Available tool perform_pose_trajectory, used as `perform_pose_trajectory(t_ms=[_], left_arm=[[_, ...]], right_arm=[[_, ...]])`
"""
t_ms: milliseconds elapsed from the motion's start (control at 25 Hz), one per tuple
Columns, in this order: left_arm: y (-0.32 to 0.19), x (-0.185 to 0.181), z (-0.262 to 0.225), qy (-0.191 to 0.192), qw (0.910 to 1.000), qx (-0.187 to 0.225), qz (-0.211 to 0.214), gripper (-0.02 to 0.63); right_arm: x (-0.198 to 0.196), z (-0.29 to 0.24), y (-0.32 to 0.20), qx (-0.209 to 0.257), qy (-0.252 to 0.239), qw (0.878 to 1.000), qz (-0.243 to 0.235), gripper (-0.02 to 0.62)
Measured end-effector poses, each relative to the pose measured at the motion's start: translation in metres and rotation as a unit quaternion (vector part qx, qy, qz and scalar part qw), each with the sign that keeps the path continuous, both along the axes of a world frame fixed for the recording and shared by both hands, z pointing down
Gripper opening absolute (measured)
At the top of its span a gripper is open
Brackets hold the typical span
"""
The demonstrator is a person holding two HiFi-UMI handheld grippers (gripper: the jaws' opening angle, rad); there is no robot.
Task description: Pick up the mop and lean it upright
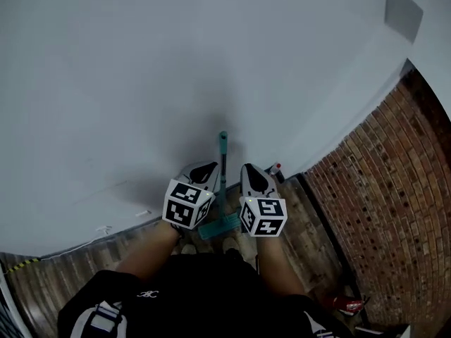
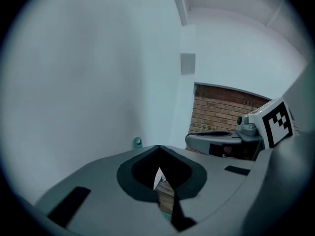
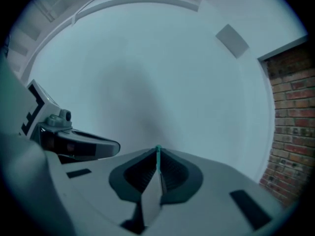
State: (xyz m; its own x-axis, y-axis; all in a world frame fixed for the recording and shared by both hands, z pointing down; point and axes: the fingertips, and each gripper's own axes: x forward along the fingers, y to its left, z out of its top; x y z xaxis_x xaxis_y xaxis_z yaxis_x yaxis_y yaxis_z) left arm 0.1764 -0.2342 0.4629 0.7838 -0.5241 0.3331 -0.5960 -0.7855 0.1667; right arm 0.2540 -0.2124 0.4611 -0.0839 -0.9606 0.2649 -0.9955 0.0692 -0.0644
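The mop stands upright against the white wall; its teal handle (image 1: 223,153) rises from the teal mop head (image 1: 220,225) on the wooden floor. My left gripper (image 1: 204,167) hangs just left of the handle and my right gripper (image 1: 255,169) just right of it, both apart from it. In the left gripper view the jaws of the left gripper (image 2: 157,149) are shut, and the handle's teal top (image 2: 137,142) shows beyond against the wall. The right gripper (image 3: 158,151) is shut too, with only a thin teal strip of the handle (image 3: 158,157) showing past its tips.
A brick wall (image 1: 380,189) closes the corner on the right. A small red-and-white item (image 1: 275,168) lies at the wall's foot, and a red object (image 1: 350,303) lies on the floor by the brick. A grey panel (image 1: 403,11) hangs high on the white wall.
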Motion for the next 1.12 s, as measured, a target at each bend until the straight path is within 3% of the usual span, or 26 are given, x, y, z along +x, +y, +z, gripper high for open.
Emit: perform_pose_trajectory(t_ms=[120, 240, 560, 920, 1120], left_arm=[[-0.009, 0.001, 0.001, -0.008, 0.9993, -0.001, -0.038, -0.008], [-0.016, -0.005, 0.007, -0.014, 0.9971, -0.004, -0.074, -0.008], [-0.029, -0.031, 0.020, -0.030, 0.9878, -0.012, -0.152, -0.008], [-0.031, -0.070, 0.024, -0.039, 0.9768, -0.013, -0.210, -0.008], [-0.028, -0.081, 0.025, -0.043, 0.9752, -0.014, -0.217, -0.008]], right_arm=[[0.007, 0.009, -0.021, -0.013, 0.002, 0.999, -0.040, 0.027], [0.007, 0.023, -0.043, -0.027, 0.004, 0.997, -0.077, 0.091], [-0.015, 0.057, -0.094, -0.051, 0.037, 0.988, -0.142, 0.153], [-0.023, 0.088, -0.130, -0.075, 0.048, 0.990, -0.110, 0.152], [-0.021, 0.091, -0.134, -0.079, 0.059, 0.991, -0.092, 0.106]])
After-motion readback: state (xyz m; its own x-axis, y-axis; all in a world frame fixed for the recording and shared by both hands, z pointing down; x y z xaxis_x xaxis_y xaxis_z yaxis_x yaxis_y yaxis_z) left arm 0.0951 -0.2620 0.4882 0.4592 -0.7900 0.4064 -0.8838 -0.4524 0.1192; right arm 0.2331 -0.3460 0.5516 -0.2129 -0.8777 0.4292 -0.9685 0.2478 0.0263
